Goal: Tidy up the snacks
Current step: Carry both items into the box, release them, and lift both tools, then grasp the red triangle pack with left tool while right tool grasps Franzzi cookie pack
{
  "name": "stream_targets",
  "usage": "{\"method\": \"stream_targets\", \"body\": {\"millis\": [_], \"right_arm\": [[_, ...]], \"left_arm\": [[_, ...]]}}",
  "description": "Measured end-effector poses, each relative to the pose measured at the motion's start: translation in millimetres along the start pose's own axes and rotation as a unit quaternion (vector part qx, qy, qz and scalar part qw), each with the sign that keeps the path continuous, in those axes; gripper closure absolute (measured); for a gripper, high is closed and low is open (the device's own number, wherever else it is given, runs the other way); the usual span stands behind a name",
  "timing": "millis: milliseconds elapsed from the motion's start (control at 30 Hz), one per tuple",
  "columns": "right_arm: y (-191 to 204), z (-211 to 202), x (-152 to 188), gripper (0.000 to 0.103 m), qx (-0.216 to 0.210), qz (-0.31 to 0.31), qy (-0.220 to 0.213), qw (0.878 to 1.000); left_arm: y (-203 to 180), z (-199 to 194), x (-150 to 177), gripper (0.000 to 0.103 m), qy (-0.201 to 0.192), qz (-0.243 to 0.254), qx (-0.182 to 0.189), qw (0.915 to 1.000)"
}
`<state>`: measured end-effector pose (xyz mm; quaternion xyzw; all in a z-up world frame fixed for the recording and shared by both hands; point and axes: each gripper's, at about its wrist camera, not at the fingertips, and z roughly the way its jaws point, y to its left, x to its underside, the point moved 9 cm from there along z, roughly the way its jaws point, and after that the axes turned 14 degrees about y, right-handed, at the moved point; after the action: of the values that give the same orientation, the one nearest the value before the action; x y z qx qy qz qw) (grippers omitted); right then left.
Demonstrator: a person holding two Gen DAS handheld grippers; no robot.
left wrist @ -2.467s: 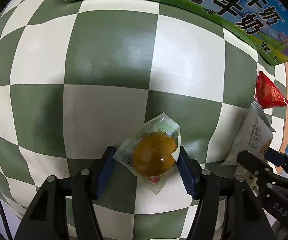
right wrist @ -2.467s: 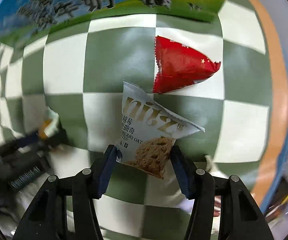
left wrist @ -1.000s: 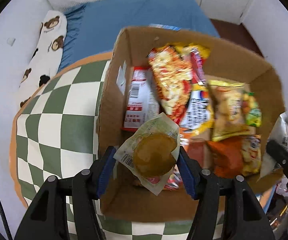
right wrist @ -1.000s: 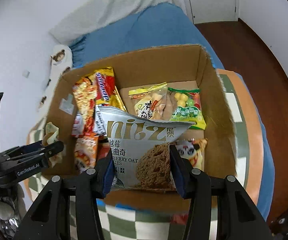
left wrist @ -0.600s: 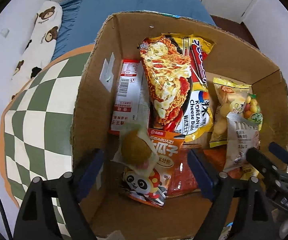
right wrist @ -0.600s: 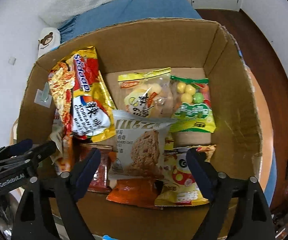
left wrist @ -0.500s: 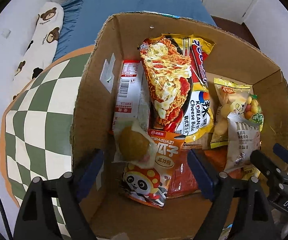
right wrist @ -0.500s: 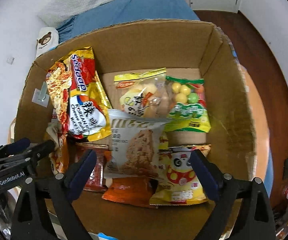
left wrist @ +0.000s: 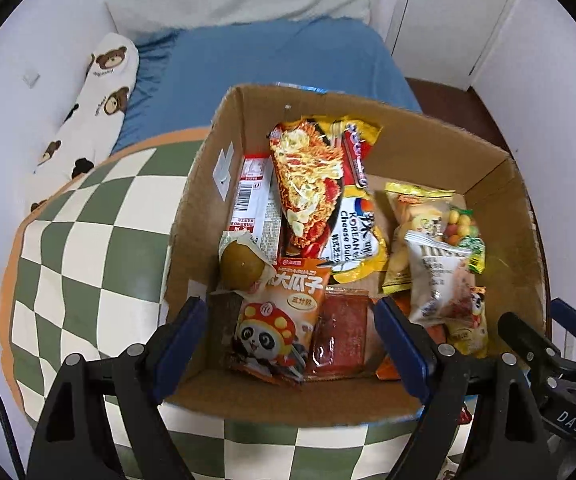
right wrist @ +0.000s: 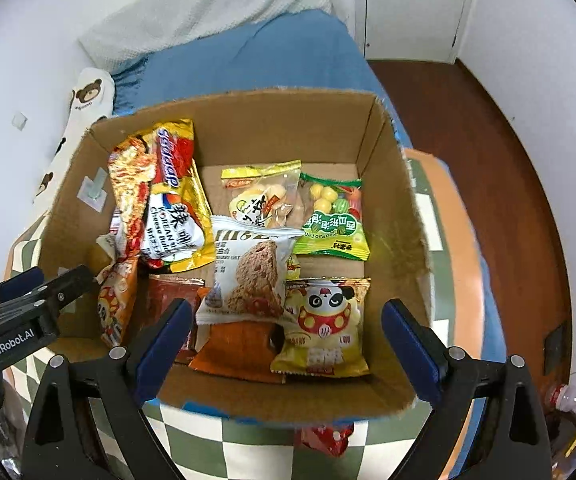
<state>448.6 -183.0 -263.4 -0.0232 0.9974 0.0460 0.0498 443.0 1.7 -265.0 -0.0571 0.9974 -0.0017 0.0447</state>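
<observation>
i am holding the left gripper (left wrist: 292, 344) and right gripper (right wrist: 283, 344) with fingers apart and empty above the cardboard box (right wrist: 400, 216), and i am lifting both straight up so no finger snags the oat cookie packet (right wrist: 247, 276) or wrapped bun (left wrist: 239, 264) lying inside.

Black hand-held gripper (left wrist: 294, 340) frames, blue finger pads (left wrist: 181, 332), silver screws.
</observation>
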Motion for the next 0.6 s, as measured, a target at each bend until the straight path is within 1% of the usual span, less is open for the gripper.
{"method": "stream_targets", "body": {"millis": [367,467,600], "right_arm": [[0.7,-75.0,37.2,0.006,-0.003,0.003,-0.075,0.997],[1.0,-93.6,48.9,0.006,-0.006,0.004,-0.092,0.996],[1.8,-114.2,64.8,0.006,-0.015,0.009,-0.107,0.994]], "left_arm": [[-16.3,-72.3,38.9,0.017,-0.073,0.029,0.018,0.9967],[-21.7,-91.9,50.5,0.017,-0.09,0.039,0.018,0.995],[-25.1,-108.6,63.7,0.017,-0.104,0.044,0.018,0.9934]]}}
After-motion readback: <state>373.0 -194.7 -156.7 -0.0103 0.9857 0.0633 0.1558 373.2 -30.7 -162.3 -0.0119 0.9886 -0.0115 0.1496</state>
